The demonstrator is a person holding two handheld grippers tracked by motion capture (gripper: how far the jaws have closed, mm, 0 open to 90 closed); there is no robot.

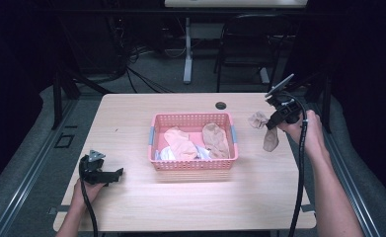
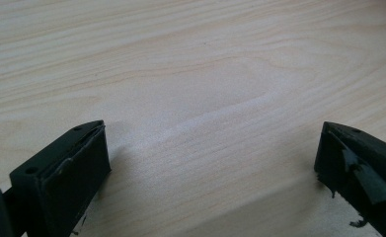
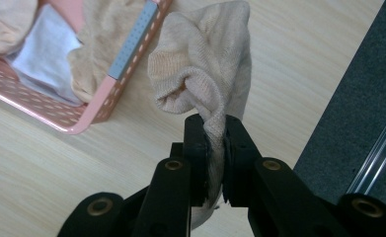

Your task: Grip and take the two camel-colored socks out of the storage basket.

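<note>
Table (image 1: 131,207): pale wood grain, round cable hole (image 1: 221,105) near far edge
Floor (image 1: 27,148): grey carpet
Beyond: black chair (image 1: 250,44), white desk leg (image 1: 187,49), tangled cables (image 1: 136,59)
Surroundings: dark

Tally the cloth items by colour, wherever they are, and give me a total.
Beige, held: 1, the sock pinched in the right gripper, outside the basket.
Beige or peach, in the basket: 2, a peach one and a tan one.
White, in the basket: 1, partly buried.
Total: 4 visible; more may lie underneath.
</note>
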